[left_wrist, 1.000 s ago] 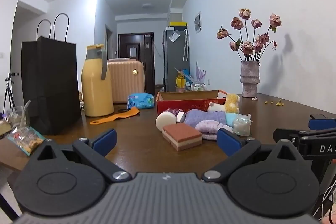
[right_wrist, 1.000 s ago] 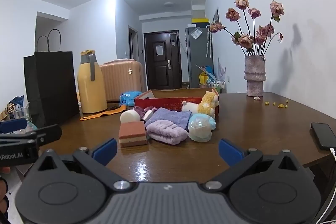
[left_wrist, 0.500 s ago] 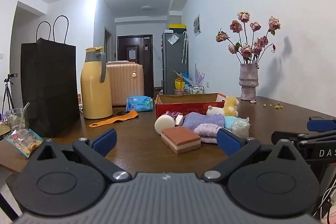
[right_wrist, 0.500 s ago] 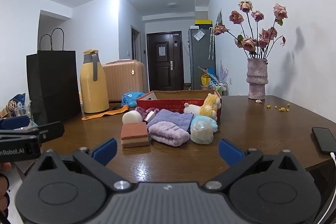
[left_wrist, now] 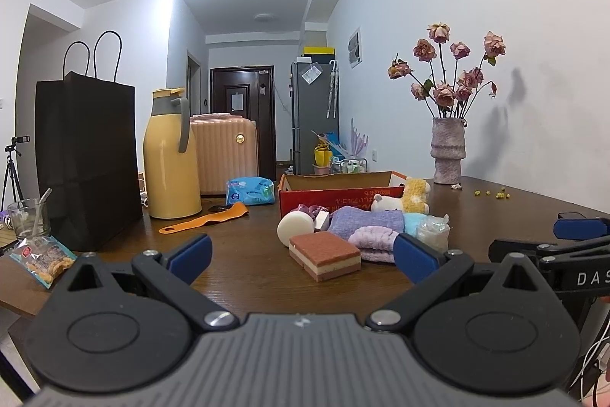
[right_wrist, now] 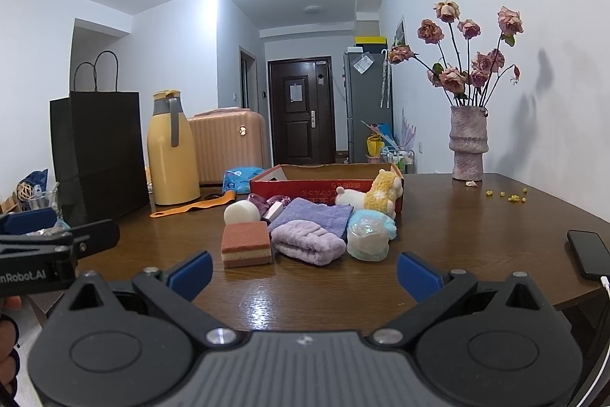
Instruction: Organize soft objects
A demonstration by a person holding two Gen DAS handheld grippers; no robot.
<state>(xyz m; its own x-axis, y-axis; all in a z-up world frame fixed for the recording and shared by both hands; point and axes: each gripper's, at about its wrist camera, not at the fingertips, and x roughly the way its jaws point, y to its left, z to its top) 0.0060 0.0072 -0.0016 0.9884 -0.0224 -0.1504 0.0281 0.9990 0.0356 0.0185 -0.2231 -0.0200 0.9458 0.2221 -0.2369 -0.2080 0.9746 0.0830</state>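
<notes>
- Both tools hover low over the near edge of the brown table (right_wrist: 476,216), side by side, holding nothing.
- The left gripper (left_wrist: 303,254) has its jaws spread wide; so does the right gripper (right_wrist: 305,271).
- The soft things sit in a heap mid-table, touching one another, just in front of the red cardboard box (right_wrist: 324,184).
- The layered sponge (right_wrist: 246,244) lies flat at the near left of the heap, a short side facing the grippers.
- The rolled lilac towel (right_wrist: 309,243) lies beside the sponge, long axis running left to right, slightly angled.
- The purple folded cloth (right_wrist: 318,212) is spread flat behind the towel.
- The yellow plush toy (right_wrist: 383,193) leans against the box's front, head up and to the right.
- The white round sponge (right_wrist: 241,212) stands on edge, face toward us.
- A phone (right_wrist: 589,254) lies on the far right, well apart from the heap.
</notes>
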